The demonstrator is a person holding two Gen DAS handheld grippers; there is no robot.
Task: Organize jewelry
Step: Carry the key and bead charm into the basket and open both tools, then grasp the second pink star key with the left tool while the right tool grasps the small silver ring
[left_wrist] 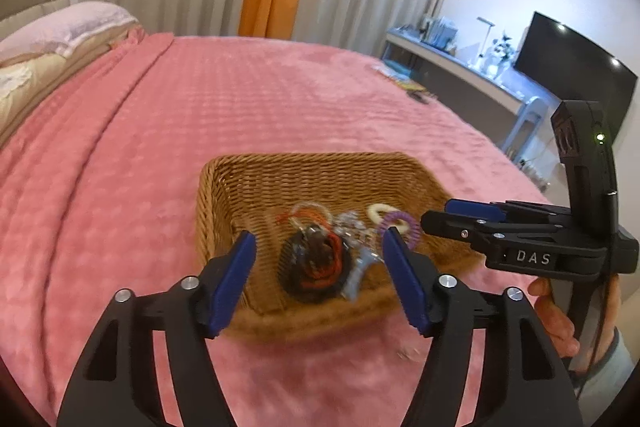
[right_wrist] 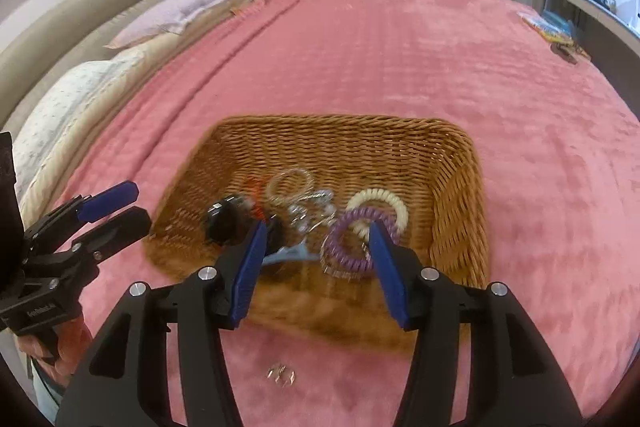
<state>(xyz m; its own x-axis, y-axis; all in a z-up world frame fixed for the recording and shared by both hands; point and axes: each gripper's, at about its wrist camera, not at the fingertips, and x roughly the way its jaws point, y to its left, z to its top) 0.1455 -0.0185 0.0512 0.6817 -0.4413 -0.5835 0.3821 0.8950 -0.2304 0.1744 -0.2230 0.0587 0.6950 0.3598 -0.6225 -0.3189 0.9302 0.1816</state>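
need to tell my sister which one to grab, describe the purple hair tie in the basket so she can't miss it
On the pink bedspread sits a wicker basket. At its right end lies the purple spiral hair tie, overlapping a cream spiral tie. It is the only purple piece there.

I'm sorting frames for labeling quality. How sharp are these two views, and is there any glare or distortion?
Left wrist view: the basket contents are motion-smeared, the television shows glare spots, and the fisheye bends the bed edge. Right wrist view: the basket rim and purple coil are blurred, while the far blanket is softly lit, with no harsh shadows.
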